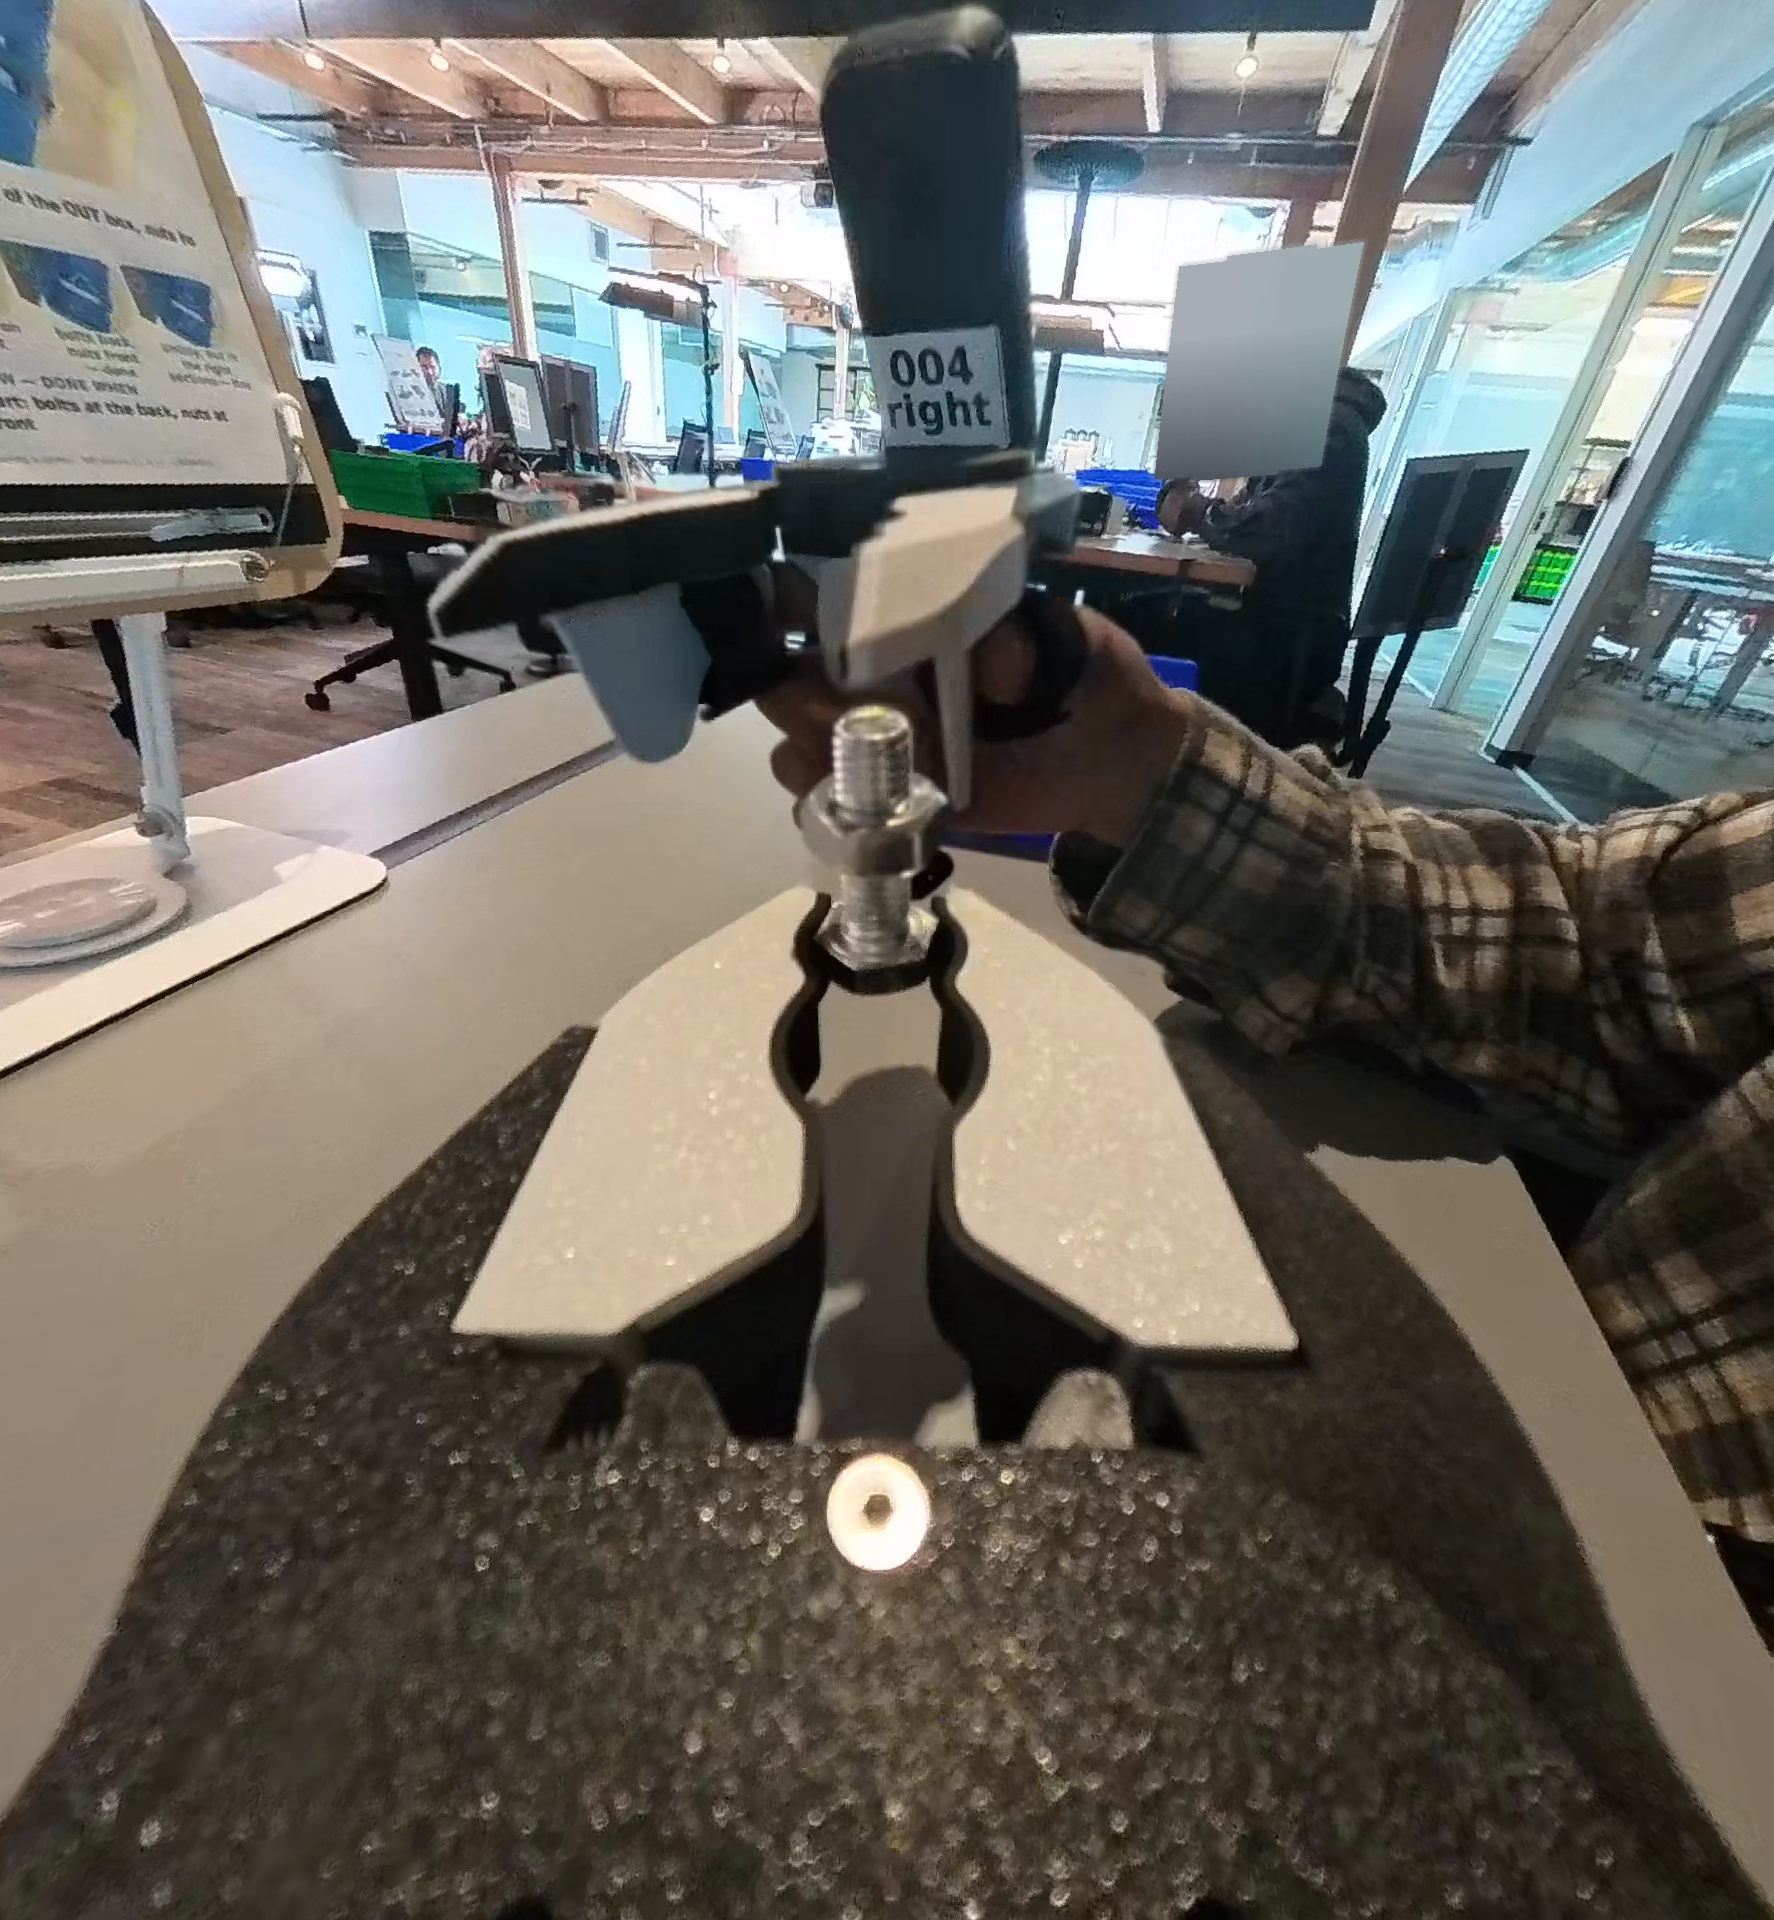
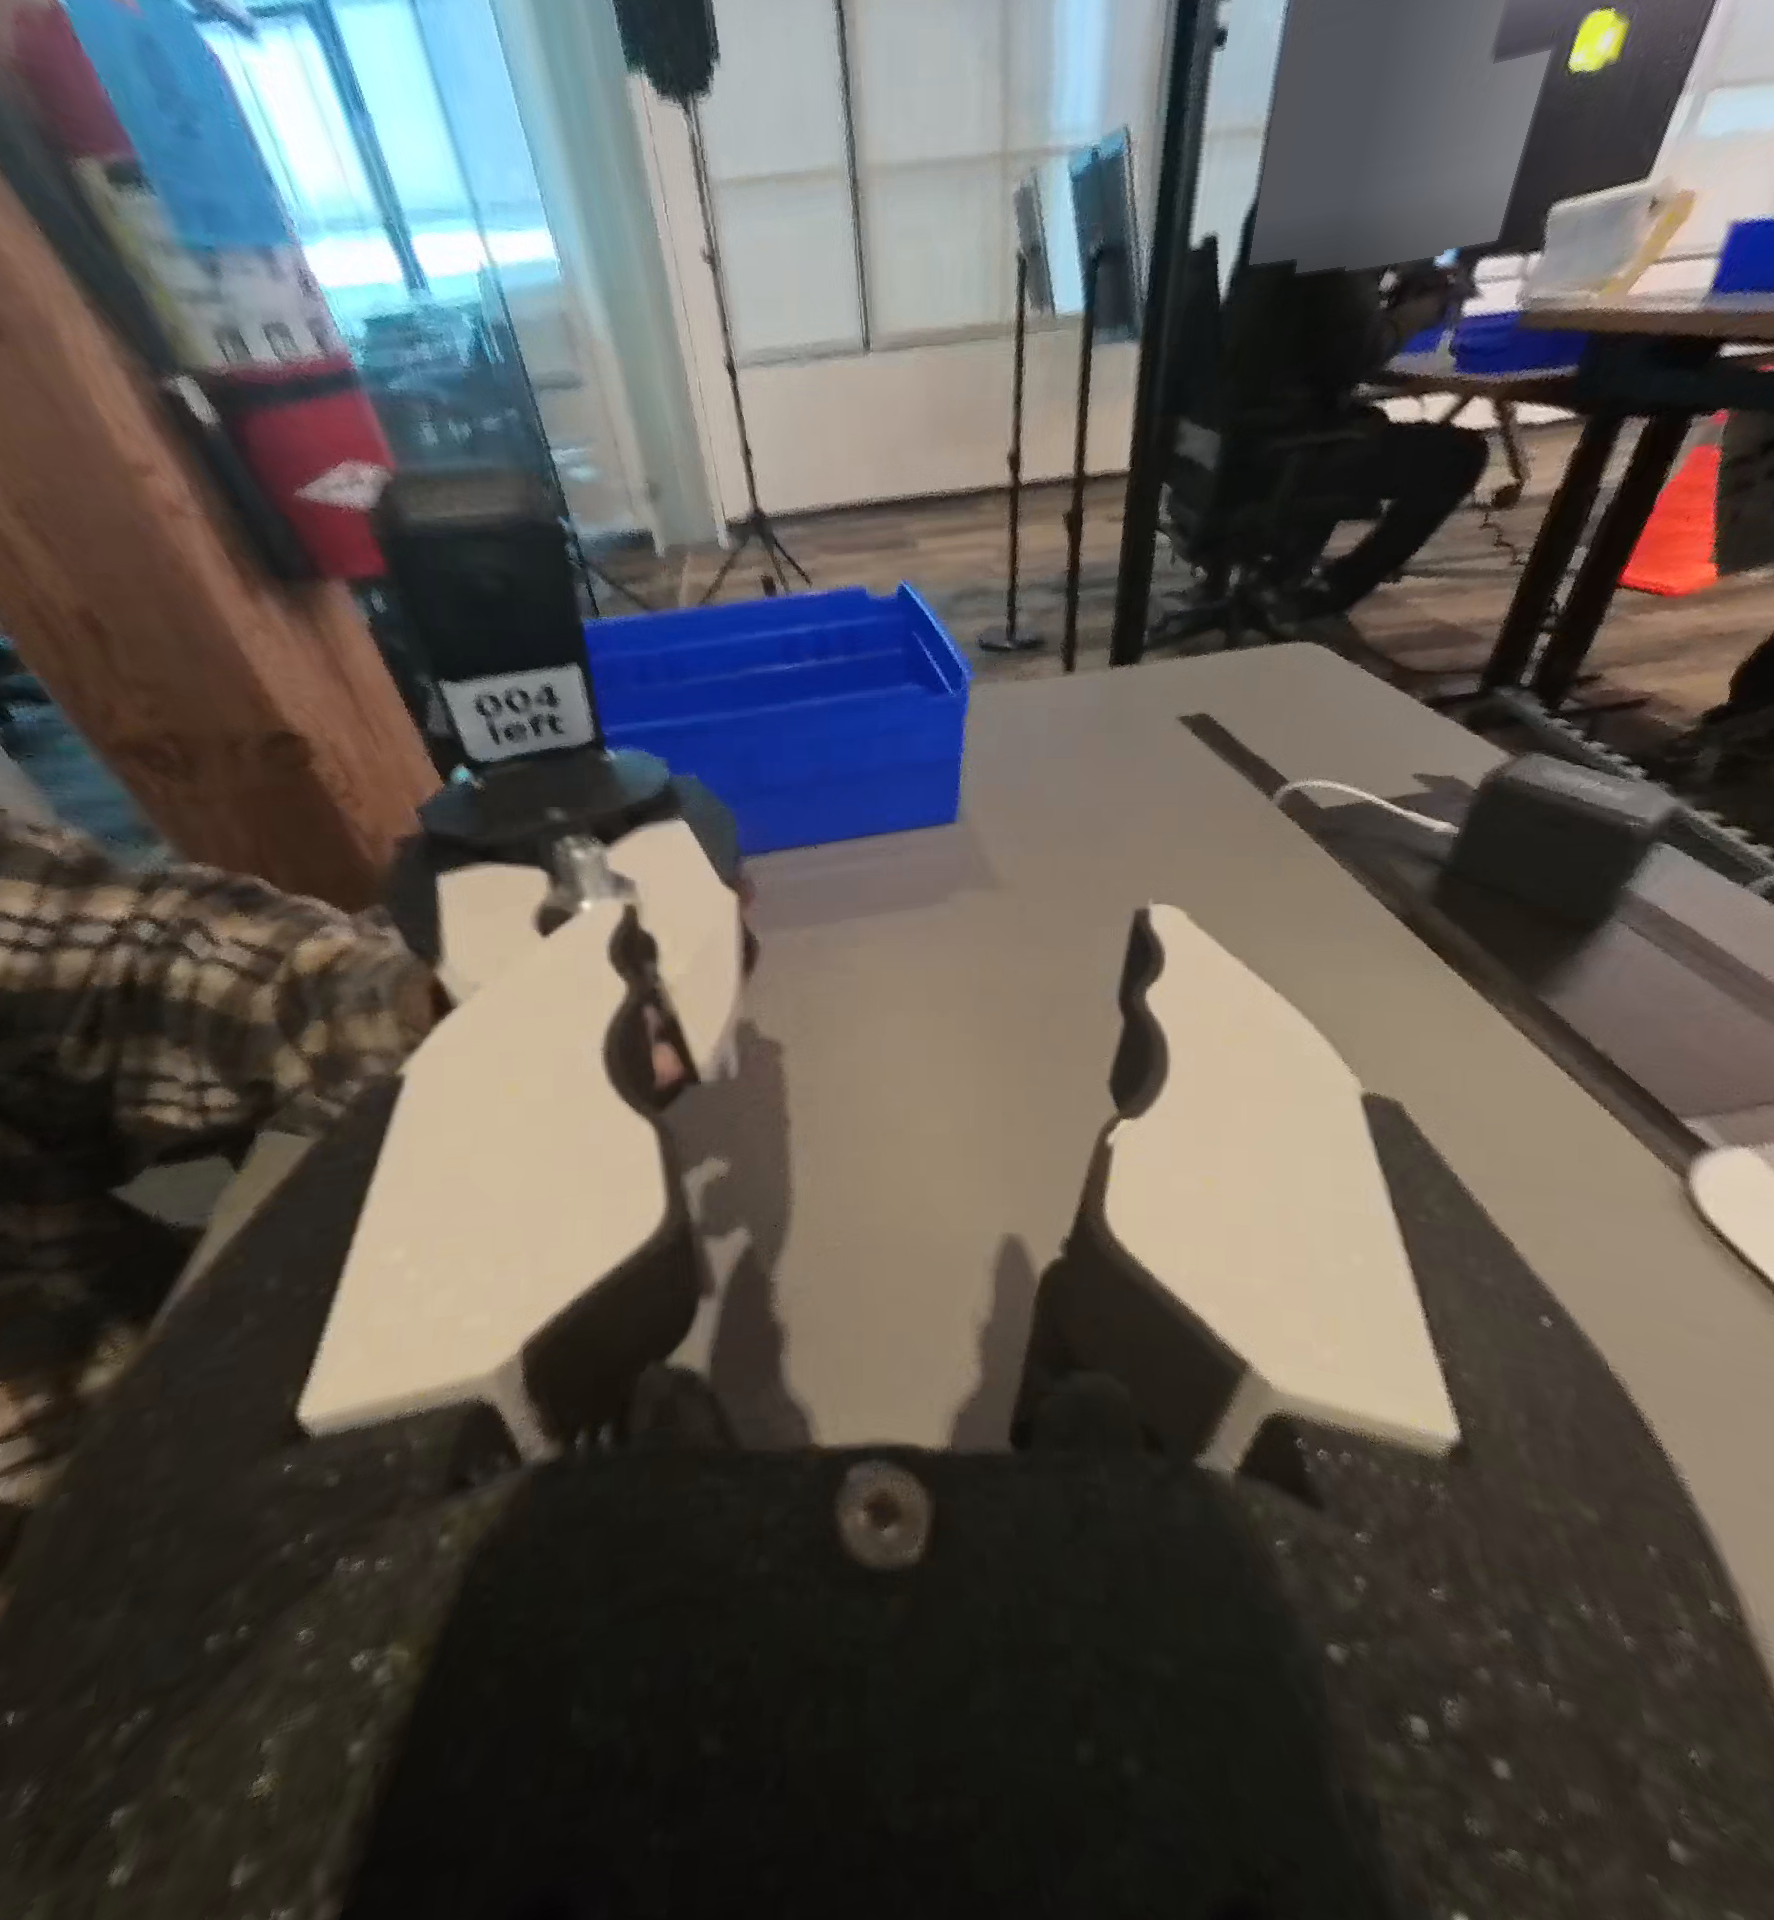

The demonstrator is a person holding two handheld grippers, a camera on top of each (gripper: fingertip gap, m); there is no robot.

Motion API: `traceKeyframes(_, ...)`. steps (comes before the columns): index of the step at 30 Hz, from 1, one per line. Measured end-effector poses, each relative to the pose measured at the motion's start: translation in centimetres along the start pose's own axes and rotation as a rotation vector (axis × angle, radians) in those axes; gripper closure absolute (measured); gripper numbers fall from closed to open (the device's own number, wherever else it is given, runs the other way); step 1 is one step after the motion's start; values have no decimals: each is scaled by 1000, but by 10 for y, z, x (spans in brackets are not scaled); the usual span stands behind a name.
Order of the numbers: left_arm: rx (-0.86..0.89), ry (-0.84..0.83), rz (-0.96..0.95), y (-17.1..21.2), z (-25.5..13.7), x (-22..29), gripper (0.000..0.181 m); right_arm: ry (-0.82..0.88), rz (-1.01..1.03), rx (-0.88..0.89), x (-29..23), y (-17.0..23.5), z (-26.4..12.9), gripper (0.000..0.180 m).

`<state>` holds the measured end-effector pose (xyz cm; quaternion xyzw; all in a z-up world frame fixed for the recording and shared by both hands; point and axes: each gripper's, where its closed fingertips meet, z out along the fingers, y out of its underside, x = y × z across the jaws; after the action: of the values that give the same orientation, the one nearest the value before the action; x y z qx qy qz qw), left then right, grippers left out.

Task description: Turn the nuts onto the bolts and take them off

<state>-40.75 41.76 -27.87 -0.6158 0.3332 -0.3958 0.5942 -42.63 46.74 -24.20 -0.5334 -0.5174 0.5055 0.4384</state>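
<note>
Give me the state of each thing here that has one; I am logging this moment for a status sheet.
left gripper: shut on the bolt's head.
bolt: held upright, thread end up.
nut: threaded partway down the bolt, thread showing above and below it.
right gripper: open, holding nothing.
blue bin: on the table, open-topped; contents not visible.

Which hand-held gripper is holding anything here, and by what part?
The left hand-held gripper clamps the bolt by its hex head, shank upright, nut threaded partway on. The right hand-held gripper is open and holds nothing.
</note>
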Motion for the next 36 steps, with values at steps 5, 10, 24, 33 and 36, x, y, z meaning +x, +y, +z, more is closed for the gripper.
traceKeyframes(5,-17,2,-8,5,2,0,163,-79,-60,-82,-28,12,24,88)
traceKeyframes(10,-1,0,-5,0,-1,-1,163,39,-3,-17,5,4,1,89)
traceKeyframes(24,-8,-2,-4,2,0,-1,163,-38,31,13,-11,-5,3,76)
traceKeyframes(33,-3,7,11,0,0,3,163,11,66,13,4,-2,-6,78)
traceKeyframes(36,-14,8,-2,5,2,2,163,-72,33,-22,-21,1,12,76)
